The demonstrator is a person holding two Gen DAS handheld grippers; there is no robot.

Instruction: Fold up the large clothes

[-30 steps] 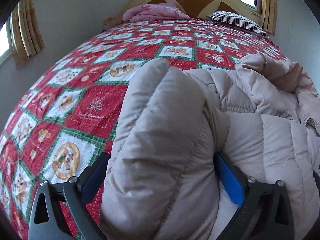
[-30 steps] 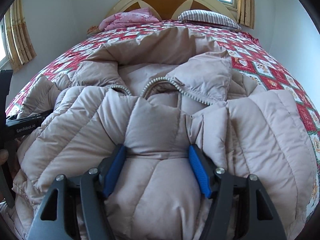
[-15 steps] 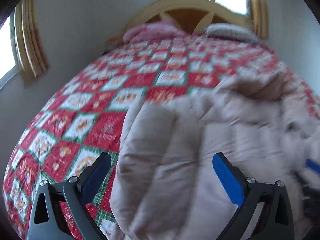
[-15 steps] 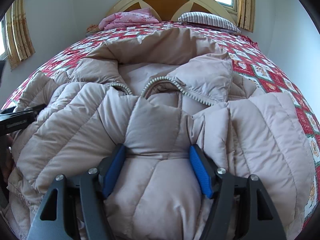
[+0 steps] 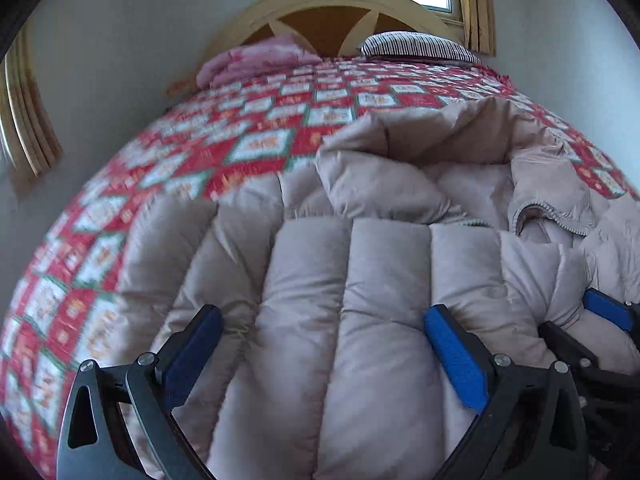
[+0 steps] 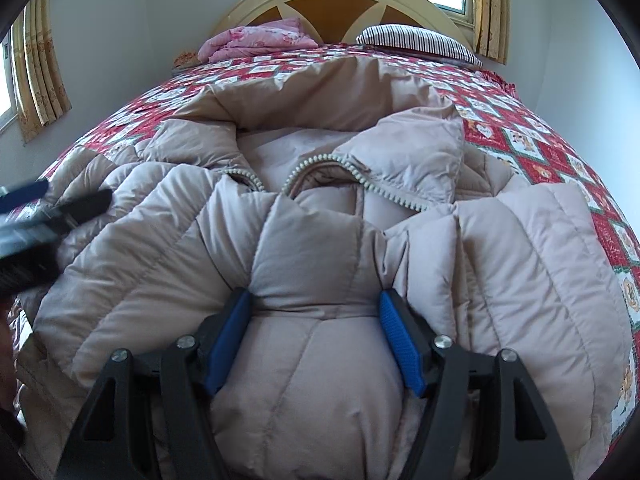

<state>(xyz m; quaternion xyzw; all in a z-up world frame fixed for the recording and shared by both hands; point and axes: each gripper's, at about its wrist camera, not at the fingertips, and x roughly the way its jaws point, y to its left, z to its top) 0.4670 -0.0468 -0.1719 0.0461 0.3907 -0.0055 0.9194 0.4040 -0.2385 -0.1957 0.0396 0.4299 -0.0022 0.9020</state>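
A large beige quilted puffer jacket (image 6: 500,264) lies on the bed, its zipper (image 6: 320,160) and collar open toward the headboard. It also fills the left wrist view (image 5: 360,280). My right gripper (image 6: 316,332) is shut on a fold of the jacket's padded fabric, pinched between its blue pads (image 6: 400,344). My left gripper (image 5: 324,344) is open, its fingers wide apart over the jacket's left side with nothing held. The left gripper shows at the left edge of the right wrist view (image 6: 36,216); the right one shows at the right edge of the left wrist view (image 5: 600,320).
The bed carries a red, green and white patterned quilt (image 5: 248,148). A pink folded blanket (image 6: 260,40) and a striped pillow (image 6: 416,40) lie by the wooden headboard (image 6: 340,4). Curtained windows (image 6: 40,80) flank the bed.
My left gripper let go of the jacket fold, opened wide and swung right over the jacket's body. My right gripper kept its hold and barely moved.
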